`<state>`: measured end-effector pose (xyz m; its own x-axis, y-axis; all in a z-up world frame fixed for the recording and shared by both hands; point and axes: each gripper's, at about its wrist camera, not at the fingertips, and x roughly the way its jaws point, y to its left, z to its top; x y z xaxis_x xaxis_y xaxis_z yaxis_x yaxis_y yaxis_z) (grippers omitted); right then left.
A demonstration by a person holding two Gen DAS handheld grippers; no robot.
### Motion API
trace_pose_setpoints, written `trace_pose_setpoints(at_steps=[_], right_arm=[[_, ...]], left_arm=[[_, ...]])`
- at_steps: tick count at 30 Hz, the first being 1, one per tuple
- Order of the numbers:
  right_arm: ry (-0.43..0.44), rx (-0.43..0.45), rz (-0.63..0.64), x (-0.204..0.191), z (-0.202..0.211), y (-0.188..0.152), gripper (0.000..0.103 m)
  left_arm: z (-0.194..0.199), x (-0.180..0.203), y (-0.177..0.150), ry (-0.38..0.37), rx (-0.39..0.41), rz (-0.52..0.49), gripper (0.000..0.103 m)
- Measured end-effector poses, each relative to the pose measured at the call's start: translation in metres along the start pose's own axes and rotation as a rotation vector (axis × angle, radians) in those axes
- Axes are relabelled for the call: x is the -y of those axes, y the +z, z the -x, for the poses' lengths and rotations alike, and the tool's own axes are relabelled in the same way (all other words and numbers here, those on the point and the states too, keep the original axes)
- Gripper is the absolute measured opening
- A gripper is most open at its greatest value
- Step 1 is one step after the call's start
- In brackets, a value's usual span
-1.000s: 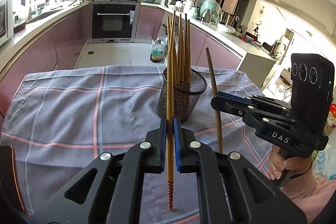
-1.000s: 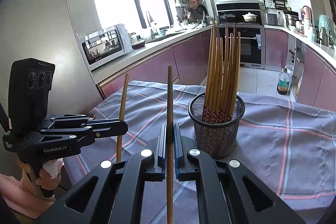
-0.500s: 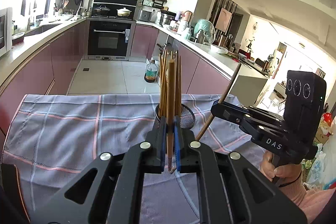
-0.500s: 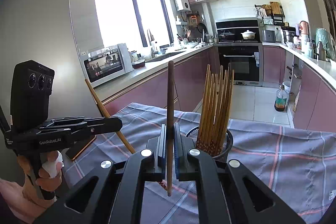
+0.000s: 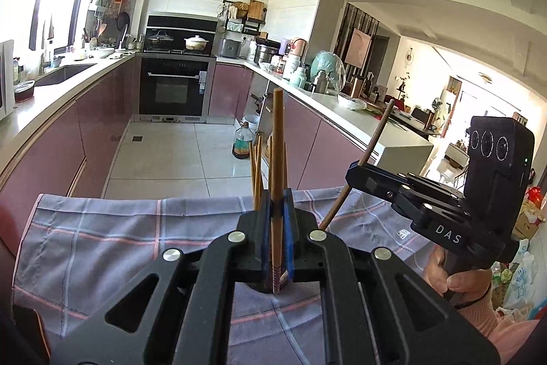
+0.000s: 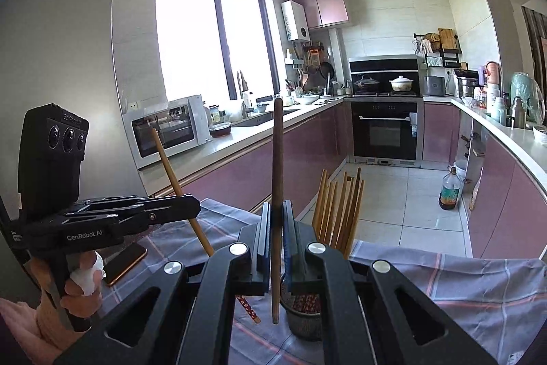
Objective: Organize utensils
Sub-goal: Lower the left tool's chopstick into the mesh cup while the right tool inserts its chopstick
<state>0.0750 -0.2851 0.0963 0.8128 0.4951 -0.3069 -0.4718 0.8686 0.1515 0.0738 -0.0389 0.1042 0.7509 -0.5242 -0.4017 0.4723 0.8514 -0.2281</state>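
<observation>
My left gripper (image 5: 277, 204) is shut on a light wooden chopstick (image 5: 277, 142) held upright, its patterned tip below the jaws. My right gripper (image 6: 275, 218) is shut on a dark wooden chopstick (image 6: 277, 159), also upright. Both are lifted above the table. The black mesh holder (image 6: 302, 313) stands just below and right of my right gripper, with several chopsticks (image 6: 338, 207) in it. In the left wrist view their tips (image 5: 256, 166) rise behind my fingers, which hide the holder. Each gripper shows in the other's view, the right one (image 5: 355, 171) and the left one (image 6: 191, 211), tilting its chopstick.
A grey checked cloth (image 5: 102, 235) covers the table. A phone (image 6: 124, 262) lies on it near the left hand. Kitchen counters (image 5: 51, 94), an oven (image 5: 174, 88) and a floor bottle (image 5: 242, 144) lie beyond the table's far edge.
Both grippers have risen with their chopsticks, whose lower ends have left the cloth. The holder has dropped low in both views and is now partly hidden by the jaws.
</observation>
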Motion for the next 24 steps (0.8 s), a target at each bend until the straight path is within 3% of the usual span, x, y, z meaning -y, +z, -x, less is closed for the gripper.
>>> trace_pose_setpoints(at_steps=[10,24], right_arm=[[-0.039,0.045,-0.002,0.018,-0.003,0.021,0.005],[-0.06,0.041,-0.017,0.03,-0.022,0.023,0.005]], left_arm=[[-0.012,0.019,0.037,0.016,0.043,-0.036,0.007],[-0.061,0.025,0.031,0.05,-0.059,-0.042,0.007]])
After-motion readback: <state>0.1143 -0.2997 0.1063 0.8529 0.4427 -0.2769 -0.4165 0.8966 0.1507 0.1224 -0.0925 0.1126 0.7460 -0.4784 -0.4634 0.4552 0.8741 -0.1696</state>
